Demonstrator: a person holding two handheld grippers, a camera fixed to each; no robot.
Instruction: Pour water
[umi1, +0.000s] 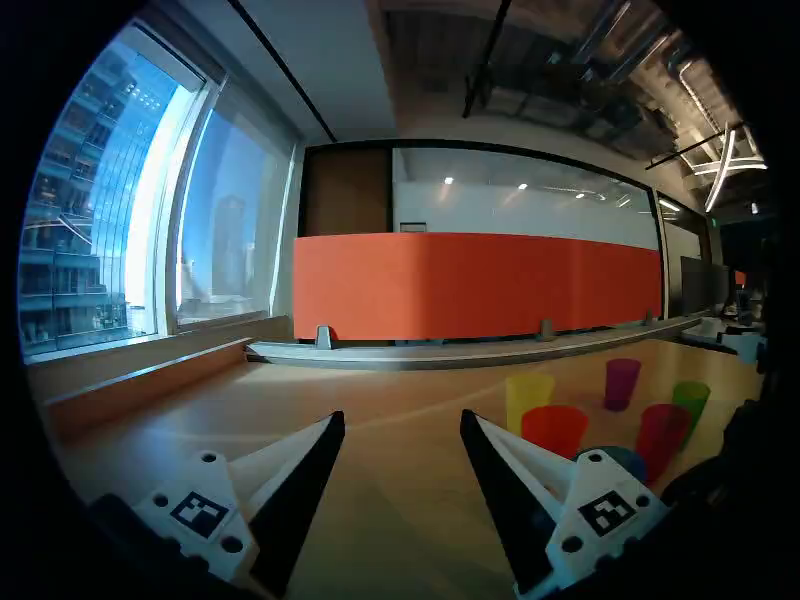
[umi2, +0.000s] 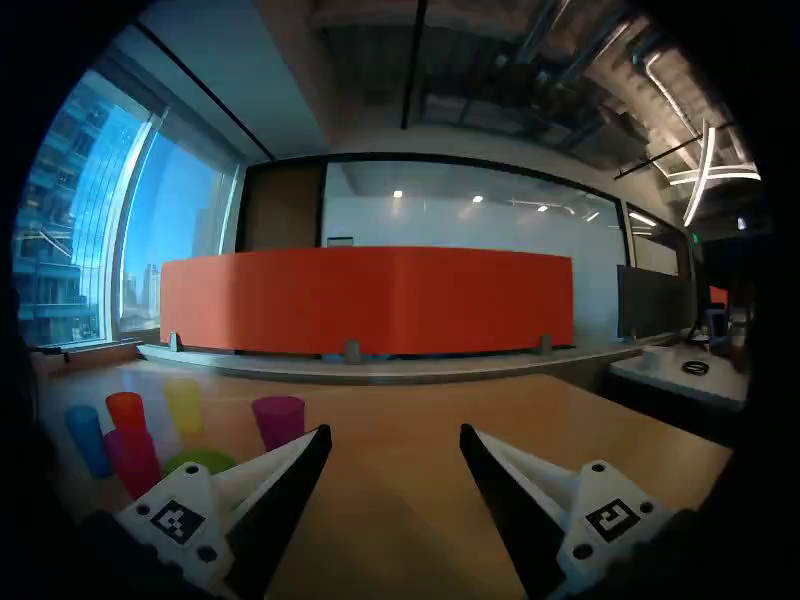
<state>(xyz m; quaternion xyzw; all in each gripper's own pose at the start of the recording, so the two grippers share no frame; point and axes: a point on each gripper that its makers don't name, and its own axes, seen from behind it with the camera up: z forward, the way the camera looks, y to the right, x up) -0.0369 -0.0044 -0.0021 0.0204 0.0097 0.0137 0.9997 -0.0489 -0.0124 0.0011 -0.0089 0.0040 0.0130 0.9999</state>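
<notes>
Tapered plastic cups (umi1: 555, 428), smooth wooden table (umi1: 400, 405)

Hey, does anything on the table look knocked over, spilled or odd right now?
Nothing stands out. The coloured cups all stand on the wooden table, no spill visible; left gripper and right gripper open, empty.

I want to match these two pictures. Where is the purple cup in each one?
Left gripper view: the purple cup stands right of middle, farthest back in the bunch of cups.
Right gripper view: the purple cup stands left of middle, at the right end of the bunch.
Shared landmark: the long orange partition behind it in both.
</notes>
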